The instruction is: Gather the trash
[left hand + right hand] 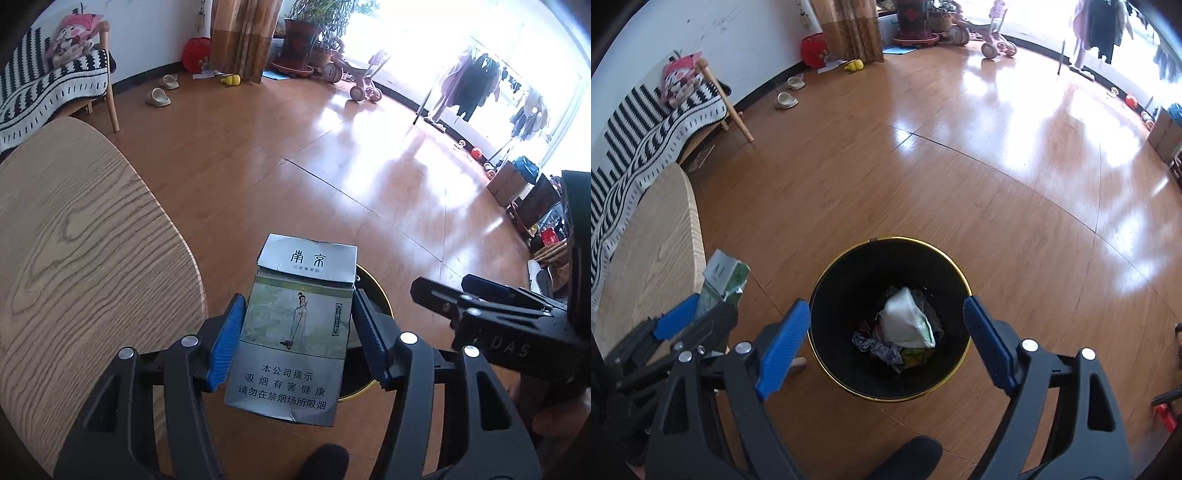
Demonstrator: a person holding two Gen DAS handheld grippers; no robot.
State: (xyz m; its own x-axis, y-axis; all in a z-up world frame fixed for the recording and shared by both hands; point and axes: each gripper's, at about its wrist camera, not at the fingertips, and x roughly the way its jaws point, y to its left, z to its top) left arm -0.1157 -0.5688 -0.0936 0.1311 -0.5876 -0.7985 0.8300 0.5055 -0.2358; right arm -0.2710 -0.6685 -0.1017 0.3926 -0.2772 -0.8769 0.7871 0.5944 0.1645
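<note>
A light, crushable cigarette pack (291,328) is held at its long side edges by the left gripper (295,332), low in the frame's centre above the bin (890,317). The right gripper (886,339) is spread wide, empty.

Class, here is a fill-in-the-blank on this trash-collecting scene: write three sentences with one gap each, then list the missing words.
1. The left gripper is shut on a ____ pack.
2. The right gripper hangs open above a black bin with a ____ rim.
3. Inside the bin, a crumpled ____ wrapper lies on top of the other trash.

Missing words: cigarette; gold; white
</note>
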